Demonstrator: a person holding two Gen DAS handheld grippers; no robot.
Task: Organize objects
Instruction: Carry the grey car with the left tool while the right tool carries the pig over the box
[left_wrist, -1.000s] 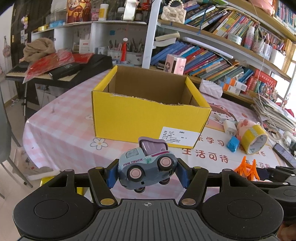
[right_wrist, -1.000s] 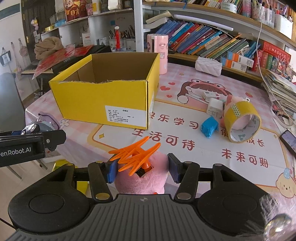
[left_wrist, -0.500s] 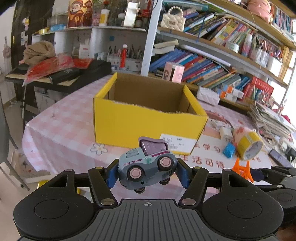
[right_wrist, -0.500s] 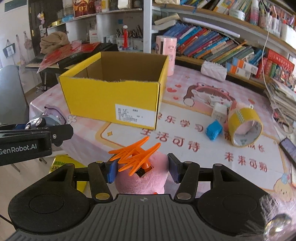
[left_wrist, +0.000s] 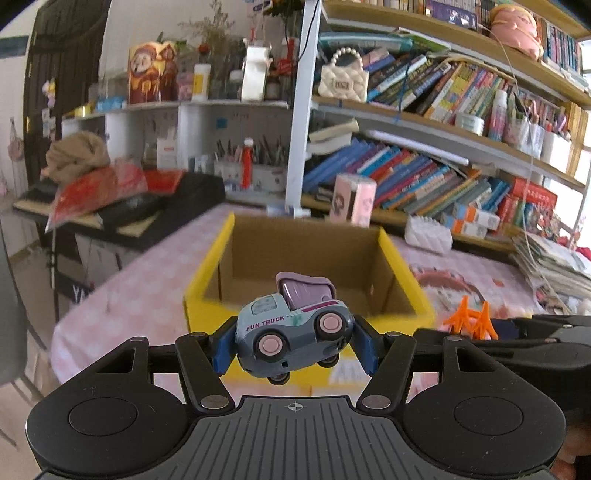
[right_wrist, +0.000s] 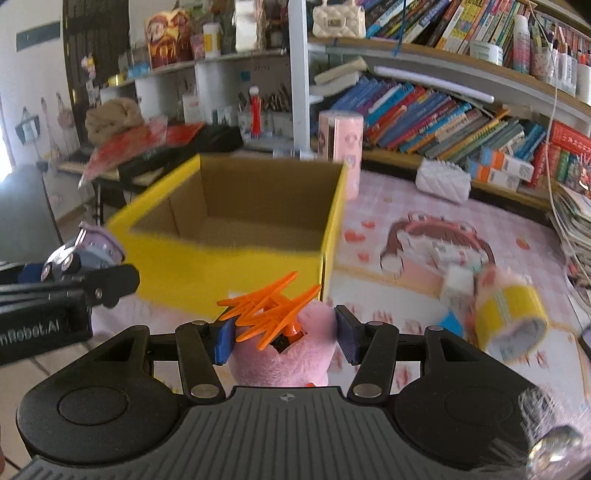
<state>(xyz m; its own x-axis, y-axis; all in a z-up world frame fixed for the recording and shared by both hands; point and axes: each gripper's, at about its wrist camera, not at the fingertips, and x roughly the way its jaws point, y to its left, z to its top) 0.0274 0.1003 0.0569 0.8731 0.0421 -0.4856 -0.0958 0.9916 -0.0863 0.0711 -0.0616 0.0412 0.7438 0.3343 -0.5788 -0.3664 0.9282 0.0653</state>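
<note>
One toy truck (left_wrist: 291, 328), nose pointing left, lies crosswise between left tongs (left_wrist: 292, 345).

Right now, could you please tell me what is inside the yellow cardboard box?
The yellow cardboard box shows only bare brown walls and a stretch of bare floor in the right wrist view. Its near wall hides the front strip of the floor, so anything lying there cannot be seen.

box (right_wrist: 236, 258) on table (right_wrist: 388, 206) | tape roll (right_wrist: 511, 319) right of box | bookshelf (right_wrist: 443, 107) behind table
</note>
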